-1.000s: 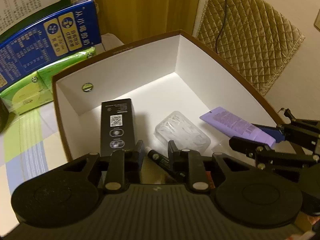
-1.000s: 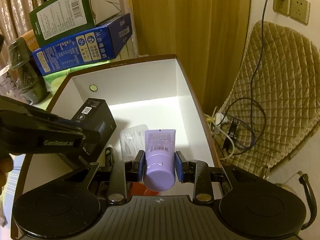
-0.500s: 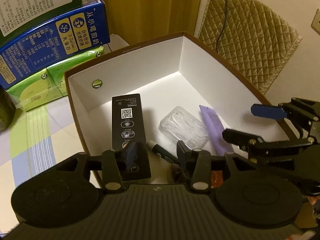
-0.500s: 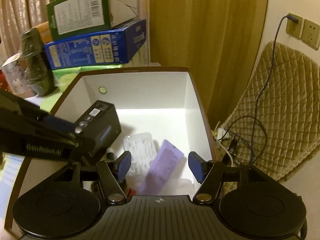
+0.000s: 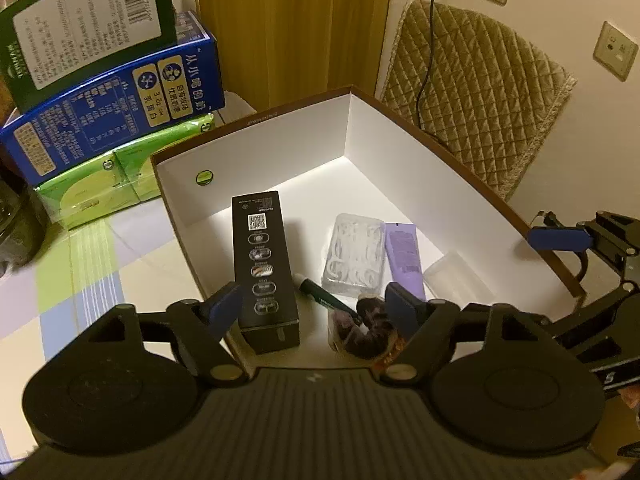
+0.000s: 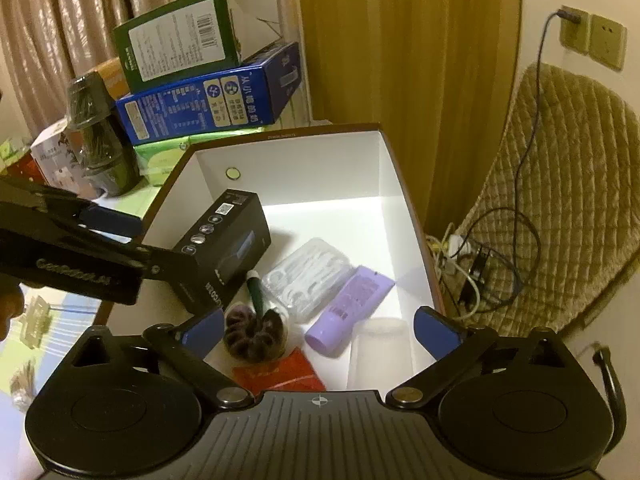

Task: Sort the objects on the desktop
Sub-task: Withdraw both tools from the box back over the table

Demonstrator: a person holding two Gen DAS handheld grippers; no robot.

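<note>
A brown-rimmed white box [image 5: 460,168] [image 6: 400,184] holds a black carton [image 5: 262,264] [image 6: 224,240], a clear floss-pick case [image 5: 354,258] [image 6: 306,272], a purple tube [image 5: 404,256] [image 6: 352,304], a green marker [image 5: 324,294] [image 6: 256,292], a dark hair tie [image 5: 370,332] [image 6: 254,334], a red packet [image 6: 280,372] and a clear lid [image 6: 380,352]. My left gripper [image 5: 316,308] is open and empty above the box's near end. My right gripper [image 6: 320,328] is open and empty above the tube.
Stacked green [image 6: 188,36] and blue [image 5: 112,116] cartons and green packs [image 5: 100,184] stand behind the box on a checked tablecloth [image 5: 80,272]. A dark jar [image 6: 96,132] stands left. A quilted chair [image 6: 568,200] with cables [image 6: 476,264] is to the right.
My right gripper opened and let the purple tube drop into the box, then drew back. My left gripper opened wider and pulled back; the black carton lies in the box.
</note>
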